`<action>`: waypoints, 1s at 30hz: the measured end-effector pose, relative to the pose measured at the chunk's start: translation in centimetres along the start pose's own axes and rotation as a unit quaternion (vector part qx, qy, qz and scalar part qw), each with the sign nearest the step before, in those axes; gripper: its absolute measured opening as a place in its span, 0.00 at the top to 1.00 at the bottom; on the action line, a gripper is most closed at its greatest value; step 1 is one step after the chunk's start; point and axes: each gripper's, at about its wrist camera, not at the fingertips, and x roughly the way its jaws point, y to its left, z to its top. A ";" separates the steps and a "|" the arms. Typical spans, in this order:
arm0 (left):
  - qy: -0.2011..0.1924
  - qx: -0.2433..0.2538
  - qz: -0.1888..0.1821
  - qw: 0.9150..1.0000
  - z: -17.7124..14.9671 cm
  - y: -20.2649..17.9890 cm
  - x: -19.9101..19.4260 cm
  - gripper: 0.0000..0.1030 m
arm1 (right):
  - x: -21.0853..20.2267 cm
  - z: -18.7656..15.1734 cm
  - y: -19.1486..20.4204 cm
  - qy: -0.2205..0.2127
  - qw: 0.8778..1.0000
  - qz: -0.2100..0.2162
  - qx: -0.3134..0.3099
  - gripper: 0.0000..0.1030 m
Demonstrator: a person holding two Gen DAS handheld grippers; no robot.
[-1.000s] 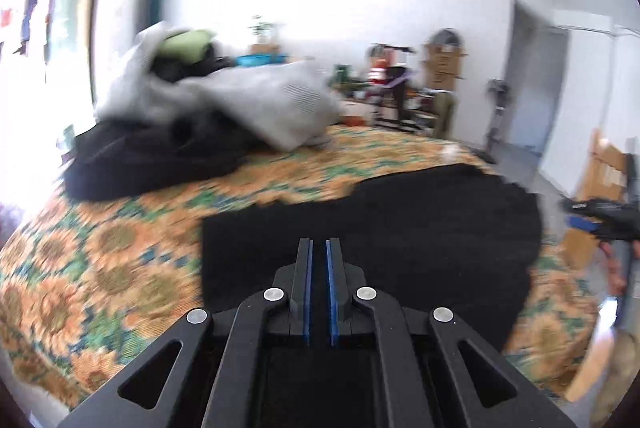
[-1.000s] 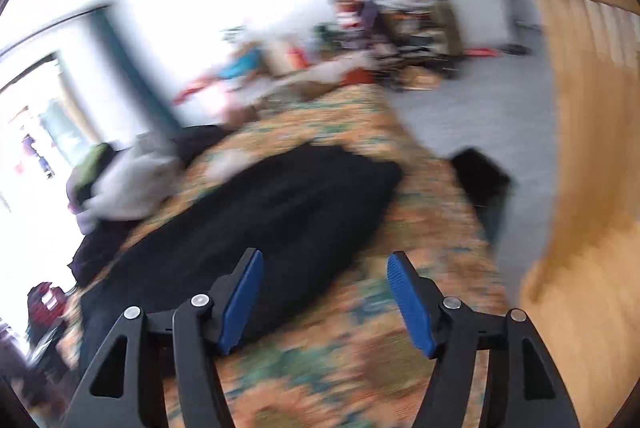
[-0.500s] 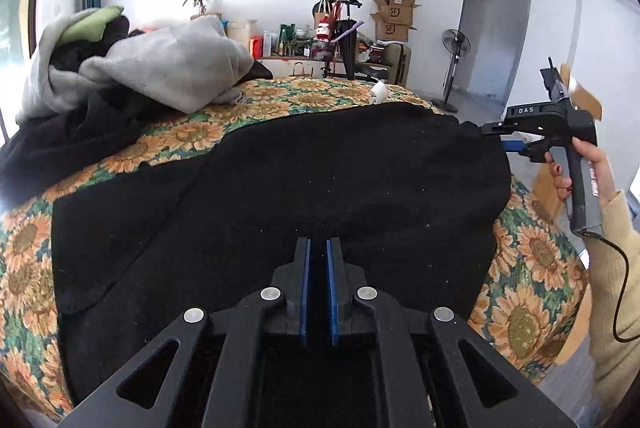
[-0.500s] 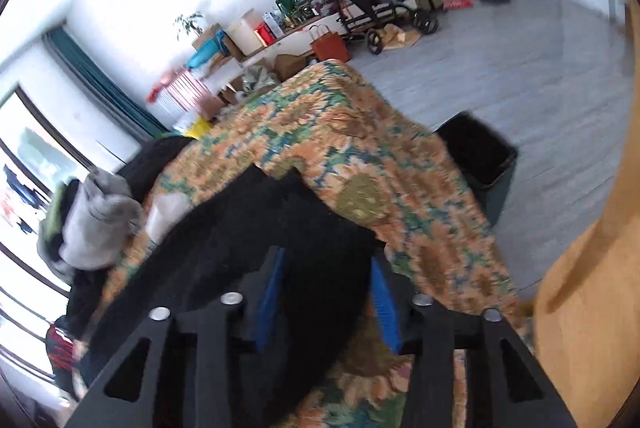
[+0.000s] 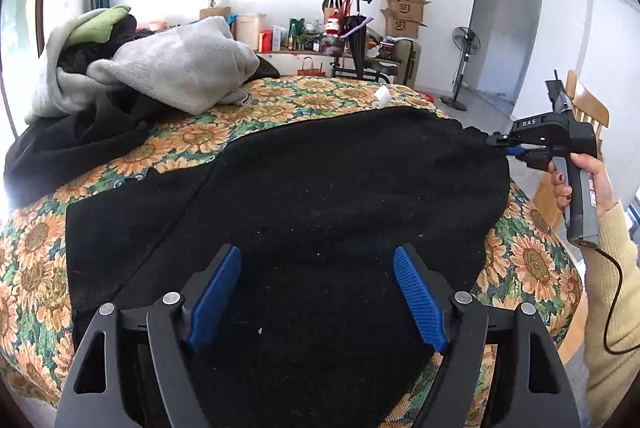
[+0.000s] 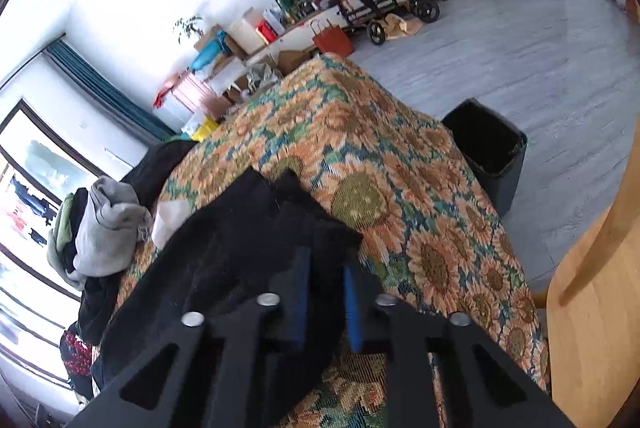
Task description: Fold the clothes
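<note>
The black garment lies spread on the sunflower bed, its near hem under the left gripper, jaws opening and apparently empty, while the right gripper is closing on its far corner.

garment blk | bedspread orange/grn sunflower print | pads blue

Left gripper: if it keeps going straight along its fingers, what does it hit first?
Most likely the black garment spread on the sunflower bedspread. The left gripper, jaws opening, angles down at it; nothing lies between, though depth is unclear.
</note>
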 end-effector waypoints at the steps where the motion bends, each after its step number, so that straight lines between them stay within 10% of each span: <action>1: -0.001 -0.002 0.002 1.000 0.0 0.1 -0.1 0.23 | -0.3 0.1 0.5 -0.007 1.000 -0.003 -0.009 0.89; 9: -0.023 -0.105 -0.057 0.993 1.4 2.7 -1.0 0.23 | -4.5 -1.4 8.4 -0.044 0.990 0.085 -0.107 0.91; 17: -0.019 -0.252 -0.181 0.950 4.7 6.6 -0.1 0.23 | -6.7 -10.3 18.6 0.019 0.936 0.205 -0.287 0.91; 22: 0.074 -0.290 -0.198 0.934 5.8 5.9 4.7 0.23 | -5.6 -16.2 20.9 0.069 0.903 0.210 -0.368 0.91; 30: 0.104 -0.270 -0.159 0.944 7.8 3.7 7.9 0.23 | -4.5 -17.3 18.7 0.079 0.908 0.191 -0.365 0.83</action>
